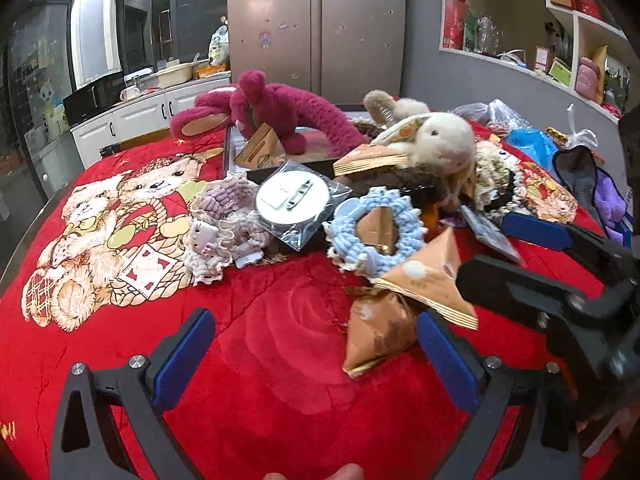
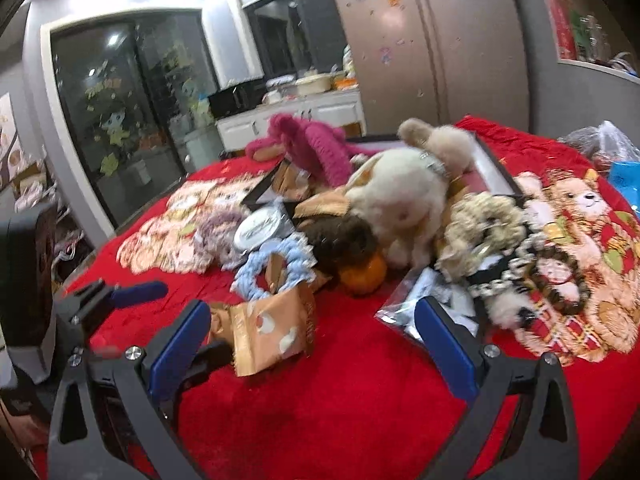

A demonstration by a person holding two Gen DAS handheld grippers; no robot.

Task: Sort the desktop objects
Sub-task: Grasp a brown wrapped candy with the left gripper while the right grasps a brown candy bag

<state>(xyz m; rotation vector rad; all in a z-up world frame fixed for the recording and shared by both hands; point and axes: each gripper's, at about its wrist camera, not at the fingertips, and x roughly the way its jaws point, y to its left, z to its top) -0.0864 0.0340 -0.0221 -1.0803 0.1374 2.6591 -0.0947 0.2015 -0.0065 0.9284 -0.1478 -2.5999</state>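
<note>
Both claws are spread wide and empty. The left claw (image 1: pixel 316 354) hovers just short of the tan snack packets (image 1: pixel 424 280) at the near edge of the pile on the red-covered bench (image 1: pixel 260 340). The right claw (image 2: pixel 312 336) should straddle one packet only, closing on its sealed edge.

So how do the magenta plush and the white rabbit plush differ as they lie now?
The magenta plush is deep pink with long limbs sprawled over the black tray at the back; the white rabbit plush is cream, rounder and more compact. The rabbit lies nearer, on top of the pile of scrunchies and packets, while the magenta one sits behind it. Both are fuzzy soft toys, untouched by either hand-held gripper.
</note>
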